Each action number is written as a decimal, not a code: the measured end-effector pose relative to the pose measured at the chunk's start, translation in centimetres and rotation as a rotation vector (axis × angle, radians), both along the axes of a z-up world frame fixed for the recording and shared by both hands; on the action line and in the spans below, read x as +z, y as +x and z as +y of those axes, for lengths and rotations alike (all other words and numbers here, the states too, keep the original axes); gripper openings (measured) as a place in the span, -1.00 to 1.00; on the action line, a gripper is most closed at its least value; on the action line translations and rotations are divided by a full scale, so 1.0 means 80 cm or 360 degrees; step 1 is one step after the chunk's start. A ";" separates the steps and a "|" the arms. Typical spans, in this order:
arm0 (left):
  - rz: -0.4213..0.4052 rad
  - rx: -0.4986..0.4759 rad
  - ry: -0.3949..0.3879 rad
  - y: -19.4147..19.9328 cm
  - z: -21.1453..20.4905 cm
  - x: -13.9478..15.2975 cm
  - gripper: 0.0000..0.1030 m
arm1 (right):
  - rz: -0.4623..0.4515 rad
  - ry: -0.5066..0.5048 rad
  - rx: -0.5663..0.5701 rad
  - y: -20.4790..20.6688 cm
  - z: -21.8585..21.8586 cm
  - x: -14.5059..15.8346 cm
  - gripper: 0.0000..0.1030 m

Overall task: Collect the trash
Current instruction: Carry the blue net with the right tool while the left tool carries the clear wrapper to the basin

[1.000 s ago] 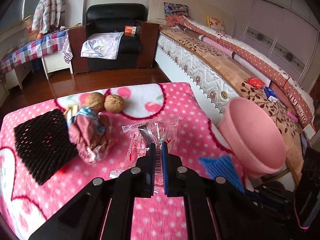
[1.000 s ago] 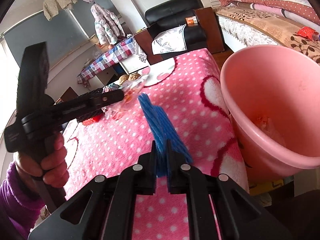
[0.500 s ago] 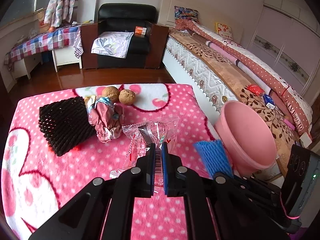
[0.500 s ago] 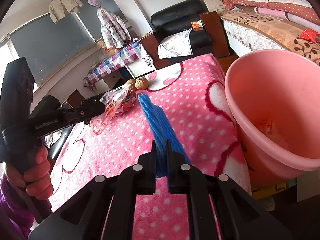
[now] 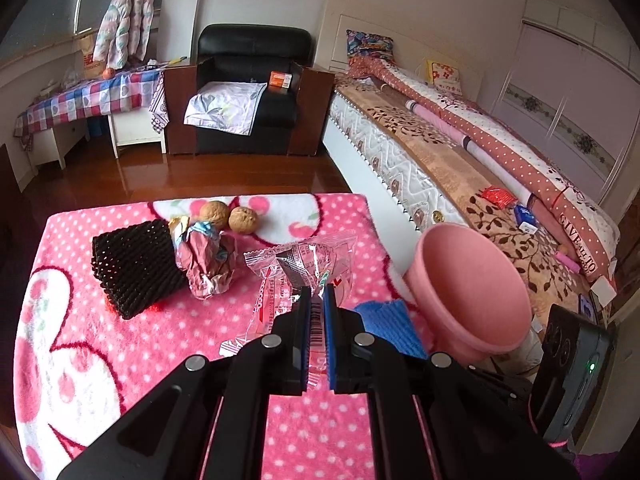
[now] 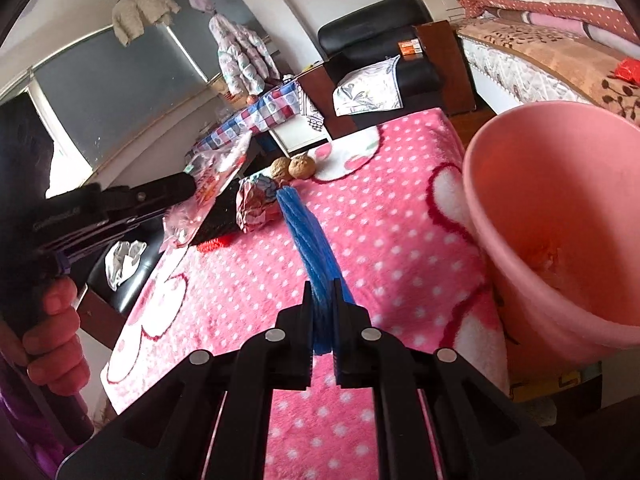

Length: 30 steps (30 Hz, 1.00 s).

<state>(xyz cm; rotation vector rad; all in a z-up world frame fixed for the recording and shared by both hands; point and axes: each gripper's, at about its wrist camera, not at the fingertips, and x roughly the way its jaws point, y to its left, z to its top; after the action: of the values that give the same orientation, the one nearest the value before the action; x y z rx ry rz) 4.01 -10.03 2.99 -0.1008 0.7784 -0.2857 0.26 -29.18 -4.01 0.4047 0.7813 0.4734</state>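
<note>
My left gripper [image 5: 316, 300] is shut on a clear plastic wrapper [image 5: 304, 268] and holds it well above the pink dotted table cover [image 5: 100, 340]. It also shows in the right wrist view [image 6: 188, 186] with the wrapper [image 6: 216, 172] hanging from it. My right gripper [image 6: 322, 292] is shut on a blue foam net [image 6: 308, 236], seen in the left wrist view [image 5: 390, 322] too. A pink bin [image 6: 560, 216] stands just right of the table [image 5: 472, 284], with some trash inside.
On the table lie a black foam net [image 5: 132, 264], a crumpled pink paper [image 5: 208, 260] and two walnuts [image 5: 230, 216]. A bed [image 5: 460, 160] runs along the right. A black armchair [image 5: 244, 92] stands behind.
My left gripper has risen with the wrapper, so the table looks farther below. My right gripper has lifted a little with the blue net.
</note>
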 end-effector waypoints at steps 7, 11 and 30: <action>-0.0030 -0.0036 -0.0041 -0.001 -0.019 0.013 -0.90 | -0.0049 0.0070 -0.0138 -0.004 -0.045 0.033 -0.85; -0.0054 -0.0089 -0.0072 -0.002 -0.038 0.019 -0.90 | -0.0093 0.0031 -0.0245 -0.009 -0.076 0.054 -0.85; -0.0074 -0.0427 -0.0120 0.009 -0.155 0.012 -0.90 | -0.0018 -0.0079 -0.0549 -0.001 -0.178 0.061 -0.85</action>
<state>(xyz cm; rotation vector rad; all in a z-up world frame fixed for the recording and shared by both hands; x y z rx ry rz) 4.73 -22.41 3.94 -0.0600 0.7349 -0.5702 0.16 -43.39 0.89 0.4792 0.6931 0.1333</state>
